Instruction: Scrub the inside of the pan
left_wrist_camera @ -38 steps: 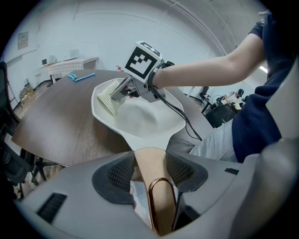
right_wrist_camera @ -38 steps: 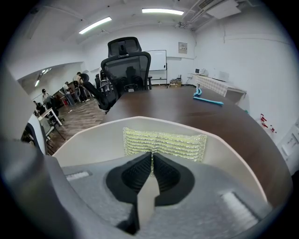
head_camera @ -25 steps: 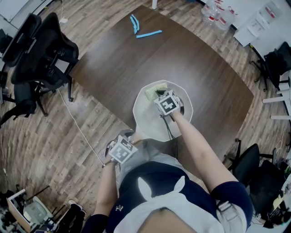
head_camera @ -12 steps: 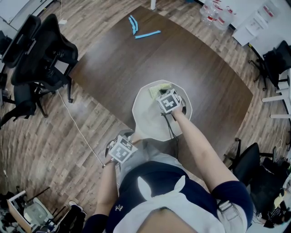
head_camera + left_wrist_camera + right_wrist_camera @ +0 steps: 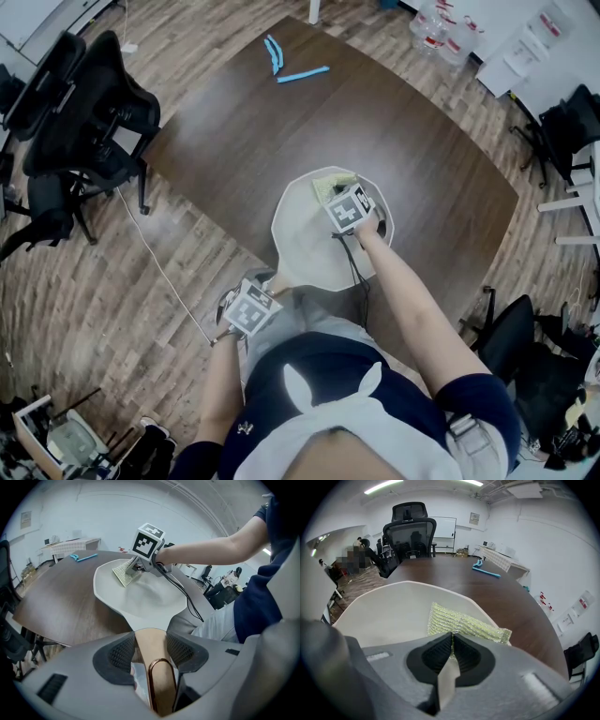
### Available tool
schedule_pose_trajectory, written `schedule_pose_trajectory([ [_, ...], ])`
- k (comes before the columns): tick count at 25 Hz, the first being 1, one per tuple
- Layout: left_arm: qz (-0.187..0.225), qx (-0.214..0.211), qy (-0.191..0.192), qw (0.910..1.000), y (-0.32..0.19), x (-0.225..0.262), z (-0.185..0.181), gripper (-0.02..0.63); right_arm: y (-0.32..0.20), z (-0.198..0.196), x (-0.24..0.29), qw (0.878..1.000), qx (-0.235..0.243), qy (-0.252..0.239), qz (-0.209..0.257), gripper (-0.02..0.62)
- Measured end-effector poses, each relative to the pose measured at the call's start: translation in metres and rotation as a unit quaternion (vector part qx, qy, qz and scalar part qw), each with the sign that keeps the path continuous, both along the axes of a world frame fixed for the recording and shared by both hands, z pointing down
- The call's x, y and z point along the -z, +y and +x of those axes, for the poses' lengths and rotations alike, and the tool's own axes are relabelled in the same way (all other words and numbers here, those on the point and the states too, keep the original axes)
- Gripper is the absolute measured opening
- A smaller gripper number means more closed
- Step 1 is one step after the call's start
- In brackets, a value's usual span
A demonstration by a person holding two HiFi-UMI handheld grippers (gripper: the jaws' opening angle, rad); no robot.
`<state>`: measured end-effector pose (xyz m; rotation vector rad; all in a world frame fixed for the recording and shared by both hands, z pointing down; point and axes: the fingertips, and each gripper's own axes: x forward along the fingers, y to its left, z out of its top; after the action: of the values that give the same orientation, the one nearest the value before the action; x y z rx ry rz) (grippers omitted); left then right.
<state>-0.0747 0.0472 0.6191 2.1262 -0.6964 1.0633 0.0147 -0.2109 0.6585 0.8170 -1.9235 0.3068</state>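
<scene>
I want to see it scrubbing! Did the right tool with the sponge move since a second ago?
Yes, a little: the right tool slid the sponge toward the far right rim of the pan.

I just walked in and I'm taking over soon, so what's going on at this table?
A person is working on a white pan on the brown table. The left claw grips the pan's handle. The right claw is shut on a yellow-green scouring pad, which lies inside the pan near its far rim.
</scene>
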Motion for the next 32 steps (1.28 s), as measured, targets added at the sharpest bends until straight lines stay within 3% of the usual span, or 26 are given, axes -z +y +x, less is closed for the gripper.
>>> schedule_pose_trajectory([
  [11, -0.004, -0.014, 0.018, 0.9997, 0.006, -0.004, 0.001, 0.21, 0.006, 0.014, -0.006, 0.997, 0.04, 0.069, -0.018, 0.012],
  [19, -0.002, -0.011, 0.018, 0.9998, 0.007, -0.003, 0.001, 0.21, 0.013, 0.034, -0.012, 0.989, 0.035, 0.134, -0.053, 0.011],
  [32, 0.0, -0.01, 0.016, 0.9998, 0.007, -0.003, 0.002, 0.21, 0.025, 0.054, -0.02, 0.974, 0.043, 0.192, -0.109, 0.011],
])
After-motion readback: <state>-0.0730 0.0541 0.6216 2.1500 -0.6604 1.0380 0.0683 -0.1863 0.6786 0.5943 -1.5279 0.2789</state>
